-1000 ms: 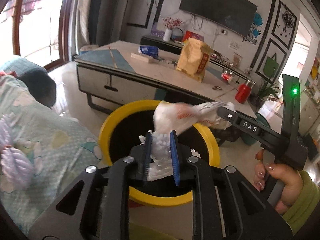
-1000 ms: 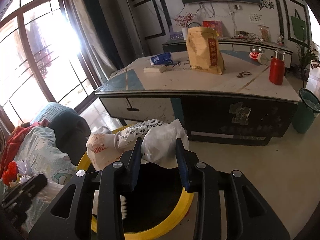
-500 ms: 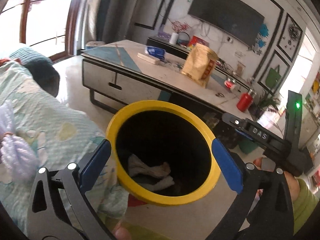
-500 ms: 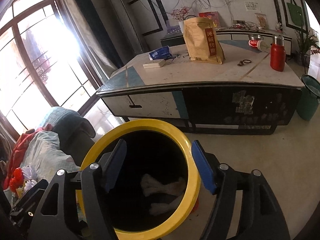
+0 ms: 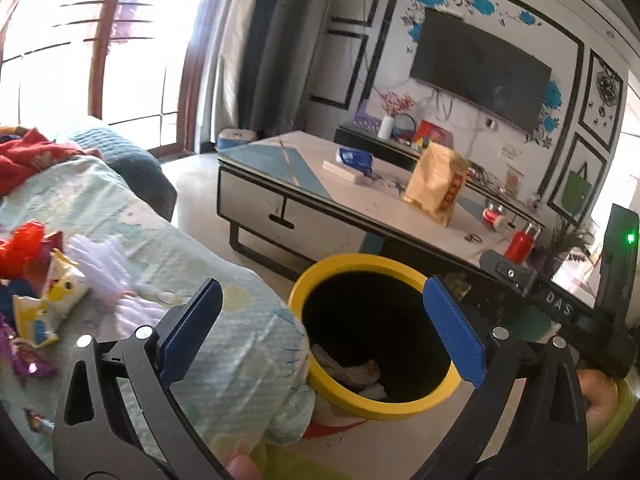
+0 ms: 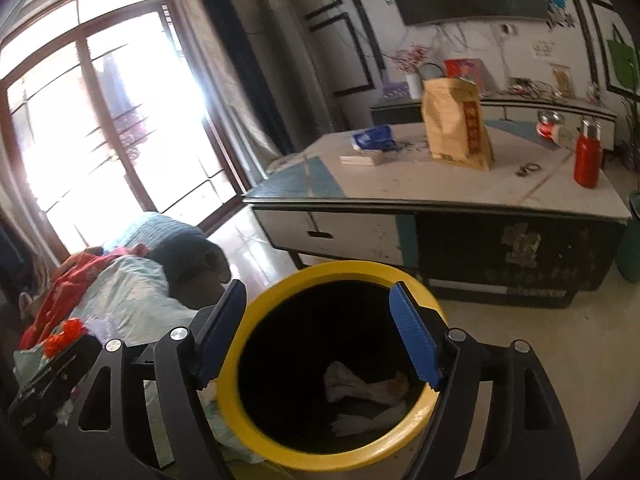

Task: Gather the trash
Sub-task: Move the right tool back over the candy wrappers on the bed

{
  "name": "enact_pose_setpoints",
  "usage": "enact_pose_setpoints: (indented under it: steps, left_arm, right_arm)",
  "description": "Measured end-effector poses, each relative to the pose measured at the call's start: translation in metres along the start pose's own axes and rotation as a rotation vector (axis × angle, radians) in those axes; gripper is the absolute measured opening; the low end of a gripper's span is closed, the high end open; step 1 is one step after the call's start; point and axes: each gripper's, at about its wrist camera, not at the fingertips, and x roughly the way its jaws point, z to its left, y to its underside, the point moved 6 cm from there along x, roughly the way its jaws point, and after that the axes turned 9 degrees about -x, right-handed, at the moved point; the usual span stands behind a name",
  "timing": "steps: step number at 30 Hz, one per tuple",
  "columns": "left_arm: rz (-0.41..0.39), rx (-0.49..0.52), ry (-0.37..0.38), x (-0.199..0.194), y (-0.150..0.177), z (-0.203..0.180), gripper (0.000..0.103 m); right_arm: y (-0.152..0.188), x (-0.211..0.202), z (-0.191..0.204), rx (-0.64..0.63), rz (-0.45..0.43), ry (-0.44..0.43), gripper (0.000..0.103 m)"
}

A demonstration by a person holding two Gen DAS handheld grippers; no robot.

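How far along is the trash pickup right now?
Done: crumpled white wrappers lie inside the yellow bin. In hand: nothing; the left tool and right tool are both open. Left: snack wrappers on the blanket.

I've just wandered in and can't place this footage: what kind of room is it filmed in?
Most likely a home living room. A flat-screen TV hangs on a decorated wall, a low coffee table stands in the middle, and a blanket-covered sofa sits beside a yellow-rimmed trash bin.
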Motion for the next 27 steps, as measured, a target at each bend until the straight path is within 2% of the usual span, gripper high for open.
enact_pose_setpoints:
  steps: [15,27]
  left_arm:
    - [-0.151,-0.038,-0.088,-0.056,-0.026,0.040,0.092]
    - [-0.221,-0.108,-0.148,-0.088,-0.035,0.077,0.092]
  right_arm:
    - [-0.007,-0.029,0.072,-0.127,-0.043,-0.127,0.074]
    - [-0.005,-0.046,0.127,-0.228,-0.054,-0.235,0.076]
